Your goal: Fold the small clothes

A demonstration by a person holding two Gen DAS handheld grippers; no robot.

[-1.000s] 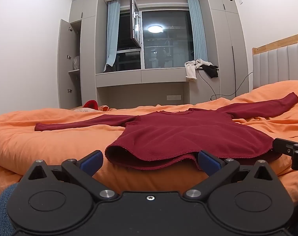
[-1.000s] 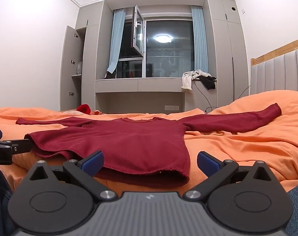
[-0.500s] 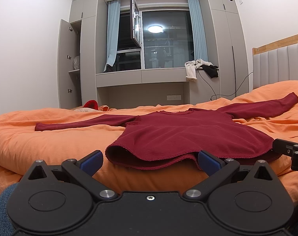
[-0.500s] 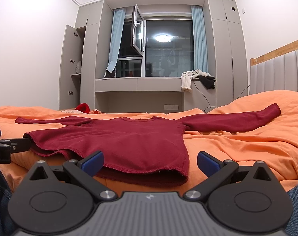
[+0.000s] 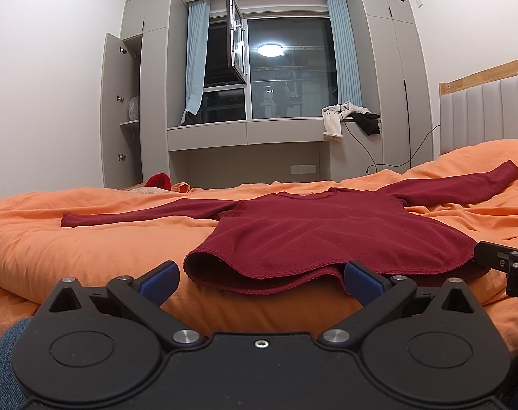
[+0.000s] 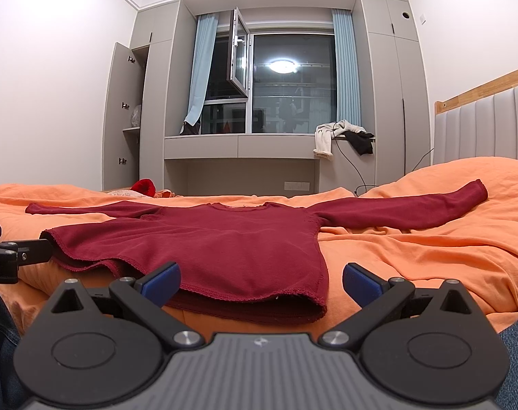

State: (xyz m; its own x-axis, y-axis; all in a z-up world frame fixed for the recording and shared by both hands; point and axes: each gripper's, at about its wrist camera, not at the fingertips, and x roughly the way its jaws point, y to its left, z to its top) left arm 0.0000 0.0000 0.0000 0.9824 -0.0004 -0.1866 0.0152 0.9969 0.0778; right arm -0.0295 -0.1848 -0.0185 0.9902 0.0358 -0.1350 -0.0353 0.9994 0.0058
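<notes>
I have a dark red long-sleeved top (image 5: 313,235) spread flat on the orange bedspread (image 5: 88,249), filling the middle of both wrist views, sleeves stretched out toward the left and right edges of the frame and its hem nearest me. My left gripper (image 5: 260,278) sits at the bottom centre of its view, fingers spread wide and holding nothing, the hem's left corner lying between the blue pads (image 5: 159,280). My right gripper (image 6: 260,278) is likewise wide open and empty at the hem's right corner.
</notes>
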